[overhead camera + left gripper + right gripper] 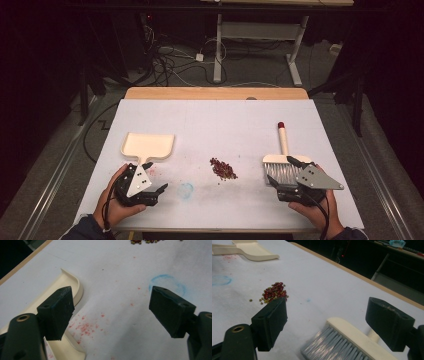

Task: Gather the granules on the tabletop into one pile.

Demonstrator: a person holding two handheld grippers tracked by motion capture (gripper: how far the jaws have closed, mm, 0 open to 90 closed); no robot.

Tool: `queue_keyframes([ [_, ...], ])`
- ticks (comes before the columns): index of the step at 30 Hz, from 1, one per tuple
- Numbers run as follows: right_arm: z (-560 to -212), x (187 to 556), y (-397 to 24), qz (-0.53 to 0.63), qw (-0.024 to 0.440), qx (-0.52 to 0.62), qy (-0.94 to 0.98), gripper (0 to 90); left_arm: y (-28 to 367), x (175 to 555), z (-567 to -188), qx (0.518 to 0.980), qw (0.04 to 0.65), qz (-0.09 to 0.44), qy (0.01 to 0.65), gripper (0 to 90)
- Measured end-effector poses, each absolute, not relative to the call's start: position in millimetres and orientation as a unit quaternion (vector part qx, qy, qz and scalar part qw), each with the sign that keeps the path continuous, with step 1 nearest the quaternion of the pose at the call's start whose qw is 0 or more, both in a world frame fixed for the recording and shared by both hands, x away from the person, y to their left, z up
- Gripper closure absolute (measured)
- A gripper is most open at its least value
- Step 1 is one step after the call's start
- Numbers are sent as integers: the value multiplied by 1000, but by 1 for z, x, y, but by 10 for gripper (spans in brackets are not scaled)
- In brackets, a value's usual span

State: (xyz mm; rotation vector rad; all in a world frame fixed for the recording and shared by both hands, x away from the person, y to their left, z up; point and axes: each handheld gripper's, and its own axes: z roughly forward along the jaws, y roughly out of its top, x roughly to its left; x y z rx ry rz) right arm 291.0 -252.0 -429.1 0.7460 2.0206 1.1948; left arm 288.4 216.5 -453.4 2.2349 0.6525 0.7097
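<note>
A cream dustpan point(148, 145) lies flat on the white table at the left, its handle toward the person. My left gripper point(154, 177) is open just right of that handle; in the left gripper view the dustpan point(75, 287) runs under the left jaw and nothing sits between the pads of the gripper point(112, 297). A small pile of red and green beans point(223, 169) lies mid-table. At the right lies a cream brush point(284, 145) with a red-tipped handle and grey bristles point(329, 345). My right gripper point(282, 171) is open, its jaws on either side of the brush head, pads apart from it point(327, 312).
A blue ring mark point(186, 190) and red stains point(156, 172) mark the table surface near the left gripper. The table's wooden far edge point(215, 93) lies beyond; behind it are desk legs and cables on the floor.
</note>
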Motion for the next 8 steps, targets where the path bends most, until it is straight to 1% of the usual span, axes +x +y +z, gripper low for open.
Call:
queue_keyframes([
  [8,-431,292,-251,454,333,282,777,187,215,292,-453,861,345,273,254,196],
])
